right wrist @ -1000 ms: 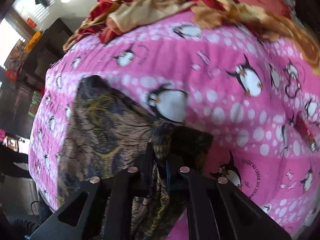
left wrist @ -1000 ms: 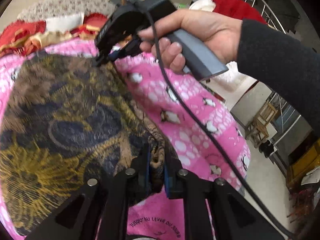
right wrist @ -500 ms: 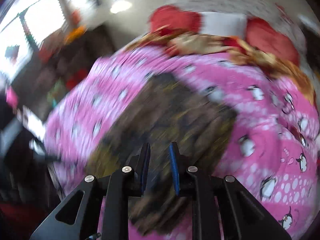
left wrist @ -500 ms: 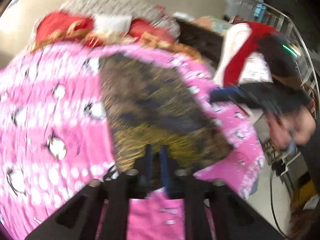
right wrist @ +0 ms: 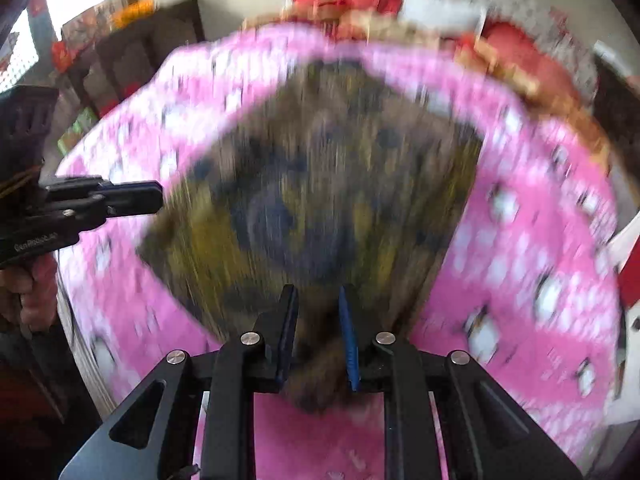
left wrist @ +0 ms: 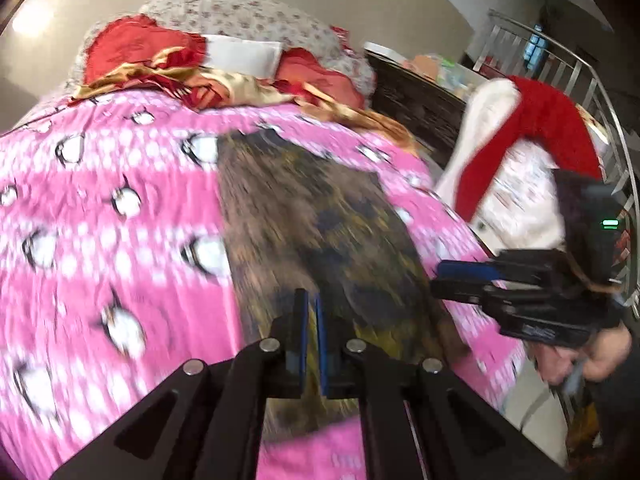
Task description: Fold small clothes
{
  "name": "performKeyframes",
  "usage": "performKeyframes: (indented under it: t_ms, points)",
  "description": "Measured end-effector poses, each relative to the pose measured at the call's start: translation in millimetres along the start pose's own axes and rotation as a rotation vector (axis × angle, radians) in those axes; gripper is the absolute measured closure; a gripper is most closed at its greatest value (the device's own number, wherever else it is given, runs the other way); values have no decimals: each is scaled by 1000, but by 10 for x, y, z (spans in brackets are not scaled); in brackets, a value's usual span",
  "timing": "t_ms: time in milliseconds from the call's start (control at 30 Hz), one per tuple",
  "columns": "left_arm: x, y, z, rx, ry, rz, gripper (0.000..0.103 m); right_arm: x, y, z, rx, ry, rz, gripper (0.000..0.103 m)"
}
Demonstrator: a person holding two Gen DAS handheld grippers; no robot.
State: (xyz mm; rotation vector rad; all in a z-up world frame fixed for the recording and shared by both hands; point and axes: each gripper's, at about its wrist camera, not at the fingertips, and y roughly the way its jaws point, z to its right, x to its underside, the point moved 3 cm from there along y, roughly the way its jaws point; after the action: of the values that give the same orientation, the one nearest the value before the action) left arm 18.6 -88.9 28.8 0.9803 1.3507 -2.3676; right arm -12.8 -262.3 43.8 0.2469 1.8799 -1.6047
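A brown, yellow and dark-blue patterned cloth (left wrist: 320, 232) lies spread flat on the pink penguin-print bedspread (left wrist: 100, 220); it also shows in the right wrist view (right wrist: 320, 200). My left gripper (left wrist: 311, 308) hovers over the cloth's near edge, jaws nearly closed with a thin gap; whether it pinches cloth is unclear. My right gripper (right wrist: 316, 308) has its jaws parted over the cloth's near corner, with a fold of cloth lying between them. Each gripper shows in the other's view, the right one (left wrist: 472, 280) at the cloth's right edge, the left one (right wrist: 120, 198) at its left edge. Both views are blurred.
A heap of red and gold fabrics (left wrist: 180, 68) and a floral pillow (left wrist: 240, 20) lie at the bed's far end. A red and white garment (left wrist: 520, 152) hangs on a metal rack (left wrist: 580, 68) to the right. Dark furniture (right wrist: 132, 52) stands to the left.
Both grippers pulled back toward the bed's near edge and apart. The cloth, folded and bunched a second ago, now lies spread flat. The right jaws have opened wider.
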Motion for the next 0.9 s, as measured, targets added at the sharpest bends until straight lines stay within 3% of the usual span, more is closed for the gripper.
performKeyframes:
  t_ms: [100,167,267,333,433,600,700,767,867,900]
  points:
    - [-143,432,-129,-63,-28,-73,101,-324,96,-22,68,40,51,71]
    - [-33,787,-241,-92,-49,-154,101,-412,345,20,135,24,35,70]
    - [11,765,-267,-68,-85,-140,101,-277,874,320,167,92,-109,75]
    - [-75,651,-236,-36,-94,-133,101,-242,837,396,122,122,-67,75]
    - [-369,486,-219,-37,-84,-38,96,-345,692,390,109,154,-102,74]
    - [-982,826,-235,-110,-96,27,72,-889,425,460,129,298,63,70]
    - [-1146,1088,-252,-158,-108,26,67,-1112,501,596,207,413,139,65]
    - [-1150,1340,-259,-177,-90,6,61,-1132,731,693,271,428,151,65]
    - [-1043,1598,-333,-200,-71,-6,60,-948,1205,861,290,407,102,65]
    - [-1007,1602,-345,-196,-77,25,58,-869,1233,870,275,388,154,65]
